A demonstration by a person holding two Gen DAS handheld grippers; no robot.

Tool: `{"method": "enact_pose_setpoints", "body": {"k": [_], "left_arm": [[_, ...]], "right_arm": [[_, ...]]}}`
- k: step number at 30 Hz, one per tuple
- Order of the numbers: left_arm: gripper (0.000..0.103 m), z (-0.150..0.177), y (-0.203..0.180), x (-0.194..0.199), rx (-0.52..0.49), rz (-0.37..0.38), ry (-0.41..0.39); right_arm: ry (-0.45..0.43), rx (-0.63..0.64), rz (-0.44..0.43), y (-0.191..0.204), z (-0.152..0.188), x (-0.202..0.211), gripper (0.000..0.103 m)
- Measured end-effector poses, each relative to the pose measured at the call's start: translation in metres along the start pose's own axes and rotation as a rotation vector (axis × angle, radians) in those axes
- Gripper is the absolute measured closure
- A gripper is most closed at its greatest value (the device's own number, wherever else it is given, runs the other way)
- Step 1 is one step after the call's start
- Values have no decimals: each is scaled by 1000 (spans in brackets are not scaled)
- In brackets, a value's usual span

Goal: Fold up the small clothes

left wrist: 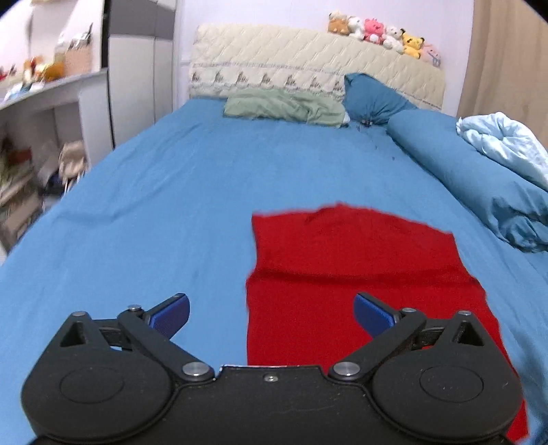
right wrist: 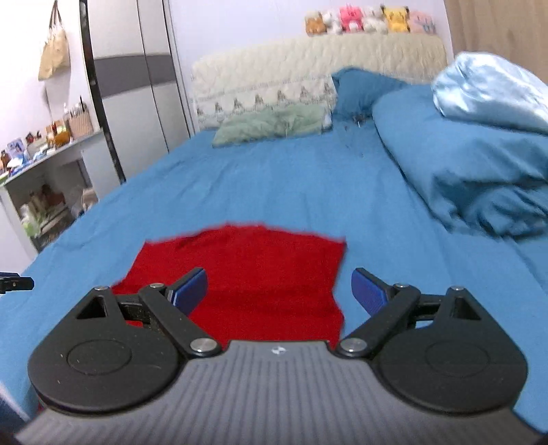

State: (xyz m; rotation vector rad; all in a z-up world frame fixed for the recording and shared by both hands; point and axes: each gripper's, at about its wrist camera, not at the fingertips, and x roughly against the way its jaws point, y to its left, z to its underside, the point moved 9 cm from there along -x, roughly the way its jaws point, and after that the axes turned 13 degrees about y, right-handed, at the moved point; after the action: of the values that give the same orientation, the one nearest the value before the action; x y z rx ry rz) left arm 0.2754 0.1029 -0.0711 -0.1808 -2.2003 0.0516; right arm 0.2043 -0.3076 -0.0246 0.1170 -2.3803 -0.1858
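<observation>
While both spread wide, left gripper (left wrist: 271, 309) and right gripper (right wrist: 279, 287) hold nothing above red cloth (left wrist: 342, 260).

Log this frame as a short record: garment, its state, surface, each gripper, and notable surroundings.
garment: red cloth, one piece
state: lying flat on the bed, a crease running across its middle; fold stage unclear
surface: blue bedsheet
left gripper: open, holding nothing, over the cloth's left edge
right gripper: open, holding nothing, over the cloth's right edge
surroundings: green pillow and blue pillow at the headboard, rolled blue duvet on the right, plush toys on top of the headboard
</observation>
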Motion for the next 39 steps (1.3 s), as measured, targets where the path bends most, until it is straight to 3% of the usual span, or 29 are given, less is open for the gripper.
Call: {"method": "enact_pose_setpoints", "body": {"k": [4,8,11,13,15,17,19,22,25,29,31,33,34,39], "left_arm": [[0,60,6,3,46,5,72],[5,114,6,-8,89,17,137],[11,139,3,-22,98,24,175],[15,151,4,-29,88,12,188],[27,158,1,-38,70,5,203],[31,164,-3,-45,50,3,208],[31,166,-7,-51,26,-17,194],[32,173,-7,-51,2,-29,181],[37,177,-10,-53,-13,-29,182],[54,184,-12,-52,-17,-16,187],[66,185,-16,-52,-24,-15,186],[88,184,-20,-52,-40,-11,186],[93,183,-21,-51,-43,-11,188],[96,172,-17,-36,6,5,191]], "right_arm": [[96,13,0,2,59,29,0],[190,9,24,8,130,32,0],[237,11,59,14,175,25,0],[264,12,93,18,201,18,5],[286,-2,109,20,220,11,13],[291,-37,117,20,233,4,14],[292,-52,140,19,242,-4,17],[321,-63,159,19,255,-12,30],[320,-49,175,21,258,-15,31],[329,-51,158,23,260,-16,41],[331,-54,141,23,260,-17,58],[328,-63,133,21,255,-20,72],[325,-71,128,20,253,-19,79],[282,-152,71,15,236,-4,83]]}}
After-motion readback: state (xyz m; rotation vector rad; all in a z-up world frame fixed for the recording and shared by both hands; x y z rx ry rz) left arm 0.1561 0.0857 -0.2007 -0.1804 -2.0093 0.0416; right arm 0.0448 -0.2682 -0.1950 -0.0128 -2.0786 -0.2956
